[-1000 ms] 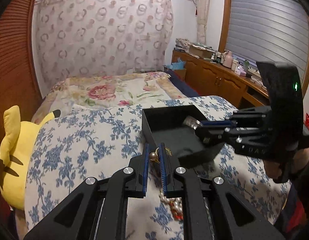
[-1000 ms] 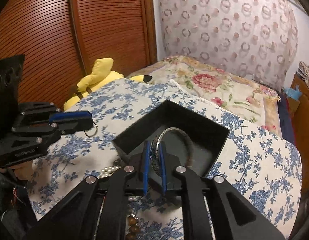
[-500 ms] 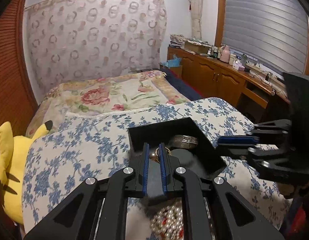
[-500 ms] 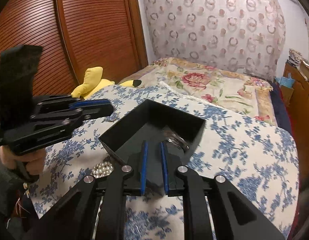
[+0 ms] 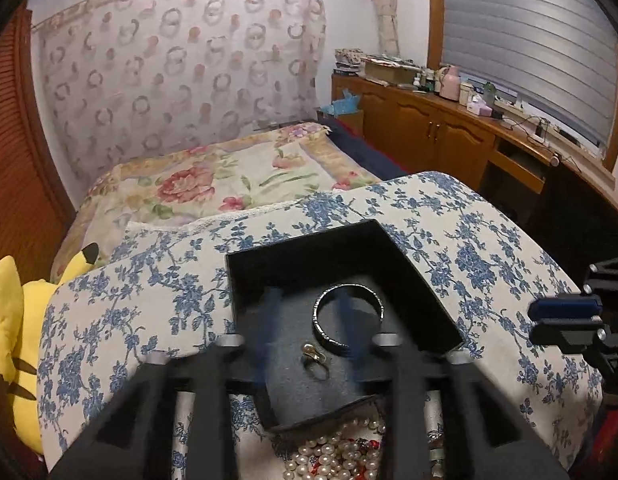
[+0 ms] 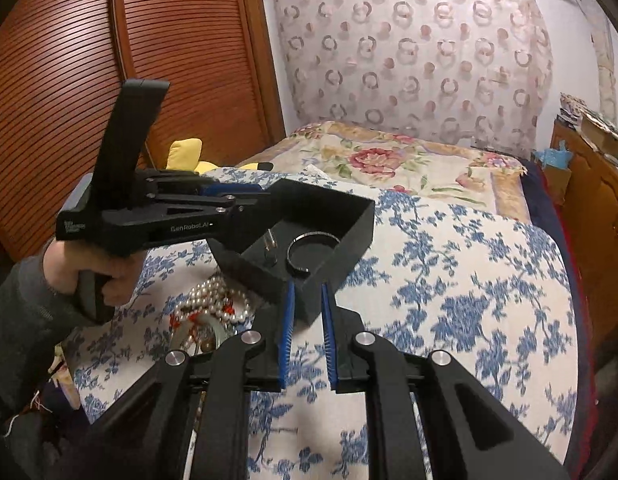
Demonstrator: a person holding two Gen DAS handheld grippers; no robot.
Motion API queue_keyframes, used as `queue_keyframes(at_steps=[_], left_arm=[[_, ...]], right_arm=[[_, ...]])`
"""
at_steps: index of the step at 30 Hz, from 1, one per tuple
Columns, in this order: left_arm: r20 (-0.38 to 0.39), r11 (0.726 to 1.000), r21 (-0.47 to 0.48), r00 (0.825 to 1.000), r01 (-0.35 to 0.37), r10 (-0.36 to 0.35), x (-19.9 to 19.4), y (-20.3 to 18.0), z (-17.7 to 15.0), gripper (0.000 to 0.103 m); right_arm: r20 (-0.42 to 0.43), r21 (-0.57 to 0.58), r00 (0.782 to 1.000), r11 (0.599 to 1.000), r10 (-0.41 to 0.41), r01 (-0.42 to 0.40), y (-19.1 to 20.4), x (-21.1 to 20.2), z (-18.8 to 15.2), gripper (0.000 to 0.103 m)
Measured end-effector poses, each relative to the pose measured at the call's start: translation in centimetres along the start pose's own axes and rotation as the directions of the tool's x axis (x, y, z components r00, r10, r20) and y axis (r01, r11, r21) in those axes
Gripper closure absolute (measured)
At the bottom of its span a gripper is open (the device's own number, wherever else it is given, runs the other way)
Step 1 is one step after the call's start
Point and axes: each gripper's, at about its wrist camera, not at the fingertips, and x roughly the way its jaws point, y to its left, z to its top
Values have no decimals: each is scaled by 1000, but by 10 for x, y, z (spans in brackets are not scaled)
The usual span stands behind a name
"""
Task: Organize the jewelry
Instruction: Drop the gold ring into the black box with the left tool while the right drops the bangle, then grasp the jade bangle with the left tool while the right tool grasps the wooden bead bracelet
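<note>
Left wrist view is showing the left gripper [image 5: 305, 332] hanging over the open black square box [image 5: 405, 248] on the blue-flowered white cloth [image 5: 469, 216]; its jaws have just been opening and are standing apart with nothing between them, blurred in this view. A small gold ring [image 5: 315, 356] is lying flat on the box's grey felt floor, just beside a silver open-ended bangle [image 5: 347, 320], which is also lying flat, its gap seeming to face the box's far side. The right gripper [image 6: 308, 320] is hovering off the box's near corner, its blue pads a narrow way apart and holding nothing. By my reading two pieces are already sitting in the box, while the tangle of white pearl strands with red beads [image 6: 213, 304] is waiting on the cloth just outside the box's near wall, so most of the sorting is left. The strands are heaped, showing no clear long axis.
</note>
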Motion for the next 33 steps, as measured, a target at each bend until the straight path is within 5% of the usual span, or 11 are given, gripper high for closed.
queue_keyframes(at_steps=[4, 8, 14, 23, 33], left_arm=[[12, 1000, 4, 1000, -5, 5, -13, 1, -5, 57], [34, 1000, 3, 999, -1, 1, -32, 2, -19, 40], [31, 1000, 7, 1000, 2, -2, -55, -3, -51, 26], [-20, 999, 5, 999, 48, -48, -70, -26, -102, 26], [-80, 989, 111, 993, 93, -85, -60, -63, -110, 26]], right_arm=[[6, 0, 1000, 1000, -10, 10, 6, -5, -12, 87], [12, 9, 1000, 1000, -7, 7, 12, -9, -25, 86], [0, -2, 1000, 1000, -28, 28, 24, -12, -44, 69], [-36, -43, 999, 999, -26, 24, 47, -15, -73, 52], [-85, -81, 993, 994, -84, 77, 42, -8, -88, 52]])
